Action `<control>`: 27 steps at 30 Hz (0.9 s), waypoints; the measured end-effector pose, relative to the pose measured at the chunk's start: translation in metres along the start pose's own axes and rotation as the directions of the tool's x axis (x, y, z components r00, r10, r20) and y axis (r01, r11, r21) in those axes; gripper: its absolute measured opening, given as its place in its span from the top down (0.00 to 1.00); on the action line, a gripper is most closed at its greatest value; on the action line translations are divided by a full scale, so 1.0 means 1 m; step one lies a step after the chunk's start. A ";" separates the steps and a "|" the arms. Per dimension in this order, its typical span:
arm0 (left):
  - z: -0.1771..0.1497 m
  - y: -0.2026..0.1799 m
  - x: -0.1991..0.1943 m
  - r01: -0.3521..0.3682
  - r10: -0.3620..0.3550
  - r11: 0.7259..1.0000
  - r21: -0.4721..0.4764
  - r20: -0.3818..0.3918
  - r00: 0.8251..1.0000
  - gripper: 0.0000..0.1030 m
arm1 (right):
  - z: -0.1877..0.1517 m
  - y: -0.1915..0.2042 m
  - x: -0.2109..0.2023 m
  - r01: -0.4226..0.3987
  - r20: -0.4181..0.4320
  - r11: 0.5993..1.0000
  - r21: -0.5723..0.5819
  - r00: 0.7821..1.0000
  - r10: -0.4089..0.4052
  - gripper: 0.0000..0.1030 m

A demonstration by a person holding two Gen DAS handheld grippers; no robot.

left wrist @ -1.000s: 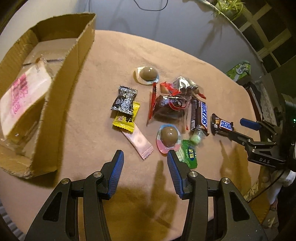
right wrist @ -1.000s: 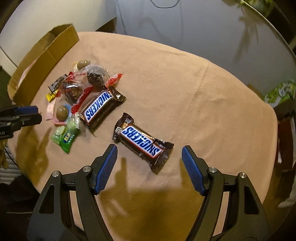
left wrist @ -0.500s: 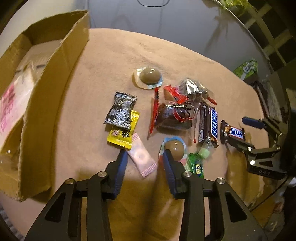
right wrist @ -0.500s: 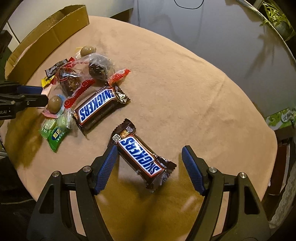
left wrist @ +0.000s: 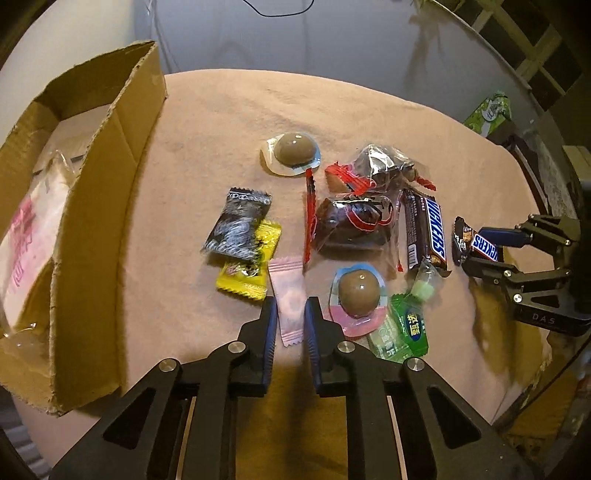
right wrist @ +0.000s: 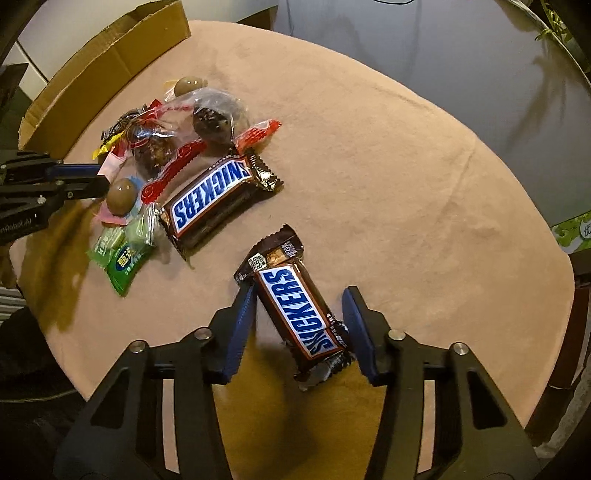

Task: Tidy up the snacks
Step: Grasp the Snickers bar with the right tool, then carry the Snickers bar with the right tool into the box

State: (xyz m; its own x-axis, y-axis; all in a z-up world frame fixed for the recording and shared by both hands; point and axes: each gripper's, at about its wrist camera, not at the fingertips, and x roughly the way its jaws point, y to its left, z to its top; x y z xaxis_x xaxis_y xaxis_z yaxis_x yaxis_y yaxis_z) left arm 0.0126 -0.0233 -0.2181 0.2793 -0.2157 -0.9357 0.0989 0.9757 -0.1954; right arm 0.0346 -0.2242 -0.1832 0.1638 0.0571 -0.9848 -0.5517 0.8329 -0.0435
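Round table (left wrist: pixel 229 110) w/ tan cloth, box (left wrist: pixel 88 206) upper left. Left gripper (left wrist: pixel 290 319), lower centre, nearly closed round pink sachet (left wrist: pixel 288 295), long axis along fingers. Right gripper (right wrist: pixel 299 321) apart, straddling Snickers (right wrist: pixel 299 310), axis roughly along fingers; left pad touches.

A round table (right wrist: pixel 424 177) under a peach-pink cloth (left wrist: pixel 221 110) fills most of both views, the fabric faintly creased toward the right edge. Behind its far edge stands a plain grey wall (left wrist: pixel 314 40), lit warmly from the near side so that soft shadows fall on it; a thin black cable (left wrist: pixel 275 11) loops down at the top. Past the far right edge, pale wooden slats (left wrist: pixel 532 33) cross a dark opening, and a leafy plant (right wrist: pixel 554 26) hangs at the upper right. A green printed box (left wrist: pixel 489 114) sits just beyond the table's right edge.
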 end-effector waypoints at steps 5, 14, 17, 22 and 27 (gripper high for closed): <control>-0.004 0.012 -0.005 0.028 -0.028 0.999 -0.025 0.000 1.000 0.88 | -0.003 -0.006 -0.005 -0.024 0.006 0.999 0.039 1.000 0.023 0.67; -0.013 0.027 -0.015 0.041 -0.040 0.998 -0.051 0.009 0.999 0.91 | -0.019 -0.019 -0.007 -0.047 0.032 0.993 0.110 0.999 0.043 0.70; -0.013 0.022 -0.015 0.037 -0.037 0.999 -0.030 0.010 0.999 0.91 | -0.025 -0.022 -0.007 -0.050 0.037 0.990 0.131 0.998 0.046 0.70; -0.010 0.014 -0.011 0.006 -0.006 1.000 -0.007 -0.009 1.000 0.88 | -0.023 -0.023 -0.004 -0.055 0.036 0.989 0.141 0.998 0.050 0.70; -0.001 -0.010 -0.001 -0.044 0.045 0.997 0.055 -0.015 0.999 0.78 | -0.019 -0.018 -0.001 -0.052 0.035 0.989 0.136 0.998 0.048 0.70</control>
State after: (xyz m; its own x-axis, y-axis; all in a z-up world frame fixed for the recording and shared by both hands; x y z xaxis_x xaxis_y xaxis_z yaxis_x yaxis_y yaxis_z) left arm 0.0101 -0.0325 -0.2156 0.2693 -0.1710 -0.9478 0.1392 0.9807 -0.1374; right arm 0.0284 -0.2497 -0.1850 0.1659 0.1160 -0.9793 -0.4427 0.8961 0.0312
